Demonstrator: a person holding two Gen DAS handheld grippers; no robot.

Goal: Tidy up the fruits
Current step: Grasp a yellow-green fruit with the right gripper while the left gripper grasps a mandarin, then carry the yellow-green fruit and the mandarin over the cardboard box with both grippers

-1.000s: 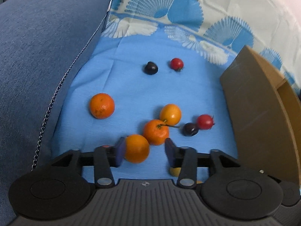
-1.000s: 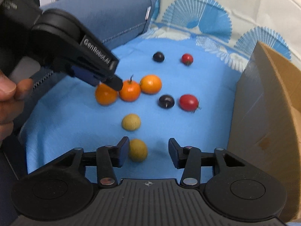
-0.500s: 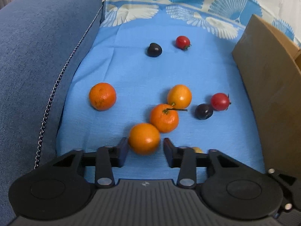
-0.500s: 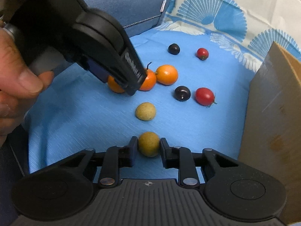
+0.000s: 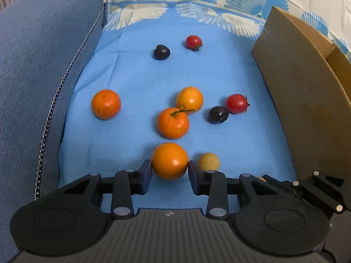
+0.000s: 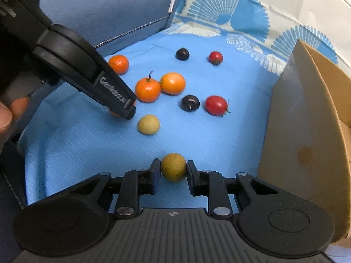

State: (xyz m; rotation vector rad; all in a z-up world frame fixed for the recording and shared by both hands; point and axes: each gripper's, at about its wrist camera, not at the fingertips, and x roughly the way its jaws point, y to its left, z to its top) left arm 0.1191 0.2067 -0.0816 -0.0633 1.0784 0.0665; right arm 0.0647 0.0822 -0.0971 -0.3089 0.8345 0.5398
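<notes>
My left gripper (image 5: 170, 172) is shut on an orange (image 5: 170, 160) and holds it just above the blue cloth (image 5: 136, 76). My right gripper (image 6: 173, 173) is shut on a yellow-green fruit (image 6: 173, 167). On the cloth lie a stemmed orange (image 5: 173, 122), a paler orange (image 5: 189, 99), a lone orange (image 5: 106, 104) at the left, two dark plums (image 5: 218, 114) (image 5: 161, 52), two red tomatoes (image 5: 237, 103) (image 5: 194, 42) and a second yellow fruit (image 5: 208, 162). The left gripper also shows in the right wrist view (image 6: 128, 109), hiding most of its orange.
A brown cardboard box (image 5: 307, 100) stands at the right edge of the cloth. A blue sofa arm (image 5: 39, 65) with a metal zipper rises along the left. A fan-patterned cloth (image 5: 219, 4) lies at the back.
Both grippers have closed: the left on the orange, the right on the yellow-green fruit. Both have pulled back from the other fruits.
</notes>
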